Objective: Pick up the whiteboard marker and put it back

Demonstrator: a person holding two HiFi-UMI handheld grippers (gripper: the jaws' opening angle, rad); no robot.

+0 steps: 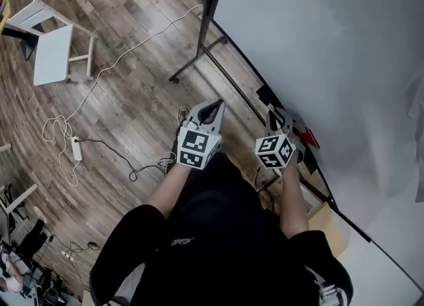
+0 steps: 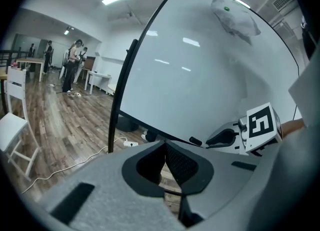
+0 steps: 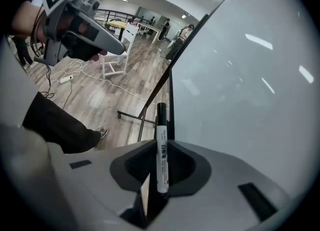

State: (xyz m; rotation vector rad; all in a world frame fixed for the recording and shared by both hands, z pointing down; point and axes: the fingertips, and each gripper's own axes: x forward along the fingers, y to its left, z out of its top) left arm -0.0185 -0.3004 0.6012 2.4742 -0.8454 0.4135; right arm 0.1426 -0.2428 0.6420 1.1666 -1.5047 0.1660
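Gripping a white marker (image 3: pixel 161 130) with black cap and printed barrel, right gripper (image 3: pixel 161 146) jaws were part-closed on it beside the whiteboard (image 3: pixel 240 75); left gripper (image 2: pixel 165 145) jaws sat together, empty.

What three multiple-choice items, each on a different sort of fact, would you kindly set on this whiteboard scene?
1. Where is the whiteboard marker? A on the floor; B between the jaws of the right gripper; C on the white chair.
2. What colour is the marker's far end? A red; B green; C black.
3. How do the jaws of the left gripper stand? A together, nothing between them; B wide apart; C clamped on a cable.
Answers: 1 B, the right gripper view shows its jaws pressing the marker; 2 C, the end pointing away from the jaws is black; 3 A, the left gripper view shows the pads meeting at their tips.
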